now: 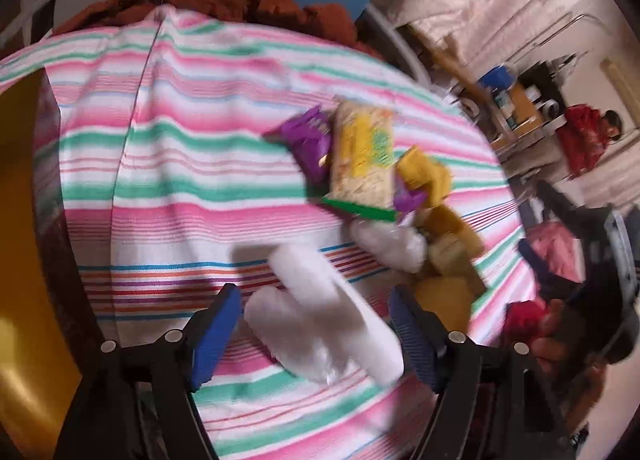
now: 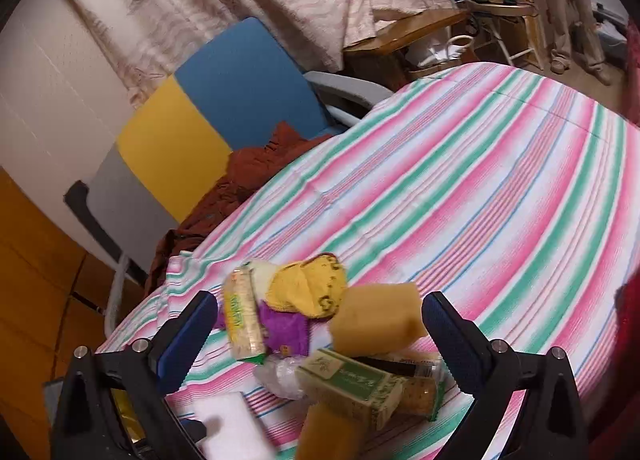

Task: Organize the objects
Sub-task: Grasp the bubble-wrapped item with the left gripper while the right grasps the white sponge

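2 white foam blocks between left gripper jaws, striped cloth beneath.

The left gripper hangs over the striped cloth, its blue-padded jaws spread wide. Between them lie two white foam blocks, blurred, with a visible gap on either side. Farther in, toward the cloth's right edge, a heap holds a purple packet, a yellow-green cracker pack and yellow sponges, touching one another.
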A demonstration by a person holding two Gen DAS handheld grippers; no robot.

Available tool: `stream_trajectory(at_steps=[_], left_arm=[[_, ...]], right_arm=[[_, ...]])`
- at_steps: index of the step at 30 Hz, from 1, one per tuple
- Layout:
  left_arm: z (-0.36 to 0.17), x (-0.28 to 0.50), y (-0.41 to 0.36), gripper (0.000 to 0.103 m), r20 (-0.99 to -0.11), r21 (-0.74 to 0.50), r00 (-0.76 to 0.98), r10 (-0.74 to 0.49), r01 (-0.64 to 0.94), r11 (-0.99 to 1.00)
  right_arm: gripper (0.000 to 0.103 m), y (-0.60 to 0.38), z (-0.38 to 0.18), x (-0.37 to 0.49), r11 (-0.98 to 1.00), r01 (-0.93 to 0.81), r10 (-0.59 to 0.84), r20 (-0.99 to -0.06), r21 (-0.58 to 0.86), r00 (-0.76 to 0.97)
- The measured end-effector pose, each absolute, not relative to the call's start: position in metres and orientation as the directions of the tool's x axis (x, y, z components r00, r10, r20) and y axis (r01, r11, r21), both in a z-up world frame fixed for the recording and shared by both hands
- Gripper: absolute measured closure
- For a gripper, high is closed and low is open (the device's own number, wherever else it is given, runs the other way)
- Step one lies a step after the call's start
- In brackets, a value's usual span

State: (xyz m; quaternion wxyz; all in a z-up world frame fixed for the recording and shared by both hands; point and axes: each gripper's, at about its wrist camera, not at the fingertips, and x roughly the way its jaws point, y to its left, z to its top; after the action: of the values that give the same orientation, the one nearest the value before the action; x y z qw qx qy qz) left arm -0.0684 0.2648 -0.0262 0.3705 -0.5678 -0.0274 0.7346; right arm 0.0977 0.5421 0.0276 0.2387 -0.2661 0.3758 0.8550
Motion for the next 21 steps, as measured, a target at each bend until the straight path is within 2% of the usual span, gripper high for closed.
stream_trajectory(at_steps=[2, 5, 9, 14, 17, 20, 21], left_arm=[[-0.017, -0.062, 0.260, 0.022, -0.801, -0.456, -0.101, 0.591, -0.537, -0.710], [-0.007, -0.046, 0.255, 0.022, -0.812, -0.366, -0.158, 0.561, -0.612, -0.701], [-0.009, -0.027, 0.257, 0.025, -0.843, -0.167, -0.256, 0.474, -0.712, -0.682], [-0.021, -0.033, 0.274, 0.026, -0.855, -0.155, -0.235, 0.462, -0.734, -0.661], [-0.033, -0.037, 0.286, 0.032, -0.865, -0.130, -0.246, 0.436, -0.730, -0.671], [-0.049, -0.040, 0.299, 0.034, -0.884, -0.134, -0.216, 0.415, -0.734, -0.666], [-0.053, -0.040, 0.301, 0.040, -0.885, -0.138, -0.208, 0.416, -0.737, -0.662]], right_arm=[[0.000, 0.536, 0.032, 0.097, -0.640, -0.536, 0.159, -0.588, 0.550, -0.793], [0.000, 0.517, 0.039, 0.086, -0.721, -0.391, 0.034, -0.534, 0.572, -0.845], [0.000, 0.492, 0.037, 0.067, -0.790, -0.272, -0.099, -0.552, 0.549, -0.828], [0.000, 0.489, 0.030, 0.064, -0.797, -0.286, -0.100, -0.583, 0.532, -0.806], [0.000, 0.488, 0.029, 0.063, -0.793, -0.291, -0.100, -0.585, 0.536, -0.805], [0.000, 0.489, 0.027, 0.059, -0.796, -0.294, -0.106, -0.599, 0.530, -0.794], [0.000, 0.488, 0.027, 0.058, -0.797, -0.291, -0.110, -0.602, 0.529, -0.791]])
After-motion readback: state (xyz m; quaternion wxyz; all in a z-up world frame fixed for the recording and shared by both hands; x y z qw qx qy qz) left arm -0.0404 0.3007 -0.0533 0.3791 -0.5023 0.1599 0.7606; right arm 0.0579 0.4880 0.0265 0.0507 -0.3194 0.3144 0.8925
